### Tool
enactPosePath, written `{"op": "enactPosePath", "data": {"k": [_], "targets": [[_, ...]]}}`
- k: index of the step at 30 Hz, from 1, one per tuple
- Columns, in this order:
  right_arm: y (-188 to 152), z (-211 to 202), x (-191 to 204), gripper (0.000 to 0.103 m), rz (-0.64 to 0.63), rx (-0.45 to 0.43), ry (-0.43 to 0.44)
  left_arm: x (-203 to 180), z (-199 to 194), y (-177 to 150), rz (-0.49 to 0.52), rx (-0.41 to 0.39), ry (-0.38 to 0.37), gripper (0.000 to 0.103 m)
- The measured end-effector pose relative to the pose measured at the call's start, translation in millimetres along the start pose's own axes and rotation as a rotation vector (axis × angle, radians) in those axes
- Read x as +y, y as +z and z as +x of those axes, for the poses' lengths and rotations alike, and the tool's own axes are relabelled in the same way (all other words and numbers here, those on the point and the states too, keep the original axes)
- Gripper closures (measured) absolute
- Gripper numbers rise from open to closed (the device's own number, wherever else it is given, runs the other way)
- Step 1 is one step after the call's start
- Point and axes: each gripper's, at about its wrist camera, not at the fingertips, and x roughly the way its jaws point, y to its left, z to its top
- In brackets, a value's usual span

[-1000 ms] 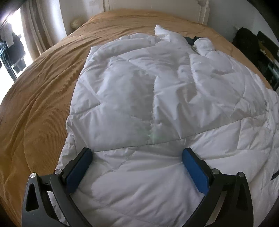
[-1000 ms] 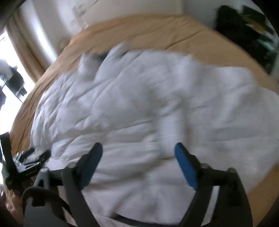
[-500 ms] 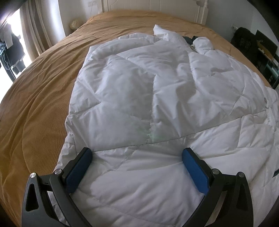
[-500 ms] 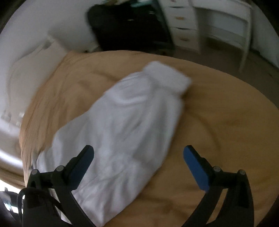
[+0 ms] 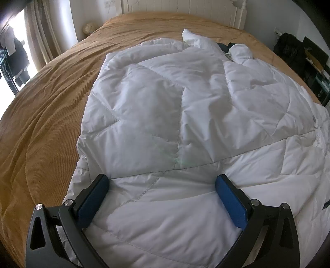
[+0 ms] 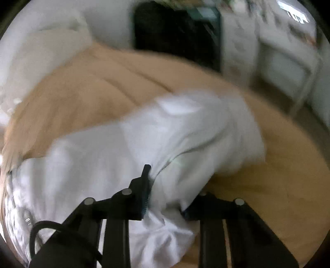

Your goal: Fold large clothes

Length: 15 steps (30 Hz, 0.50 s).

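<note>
A white quilted puffer jacket point(image 5: 175, 103) lies spread on the tan bed cover point(image 5: 47, 107), collar toward the headboard. My left gripper point(image 5: 163, 185) hovers over the jacket's lower part, open wide, with nothing pinched between its blue pads point(image 5: 92, 198). In the blurred right wrist view, the jacket's sleeve point(image 6: 185, 134) stretches out over the tan cover point(image 6: 284, 185). My right gripper point(image 6: 167, 189) is closing on the sleeve near its base. Fabric bunches between the jaws and hides the right fingertip.
A white headboard point(image 5: 181, 10) stands at the far end of the bed. A curtain and window point(image 5: 39, 41) are at the left. Dark bags point(image 5: 288, 47) sit beside the bed on the right. The right wrist view shows a dark case point(image 6: 175, 31) and white drawers point(image 6: 288, 51).
My right gripper swung from the jacket's body out to the sleeve, and its wide-open jaws have drawn in around the sleeve fabric. The left gripper and the jacket body stayed still.
</note>
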Motion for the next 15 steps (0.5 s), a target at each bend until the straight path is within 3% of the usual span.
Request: {"op": "enactPosePath", "data": {"k": [1,3,4,7,11,13,15], "targets": [[0,-17,13,0.080,-0.022,-0.037,0.043,0,0,-1,-0.002,-0.005,0.001,0.000],[-3,-56,52,0.080,-0.050,-0.083,0.218,0,0,-1,-0.005,-0.011,0.003,0.000],[-8,-74,75,0.080,-0.074,-0.090,0.316,-1,0,-2,-0.006,-0.012,0.004,0.000],[-28,-98,137,0.080,-0.156,-0.077,0.502,0,0,-2,-0.009,-0.012,0.001,0.000],[-88,-108,226,0.080,-0.248,0.051,0.770,2,-1,-1,-0.008,-0.008,-0.003,0.000],[-121,-97,263,0.080,-0.280,0.164,0.864,3,-1,-1,-0.010,-0.006,-0.007,0.000],[-154,-82,290,0.080,-0.327,0.253,0.879,4,-1,0,-0.012,-0.004,-0.014,0.000]]}}
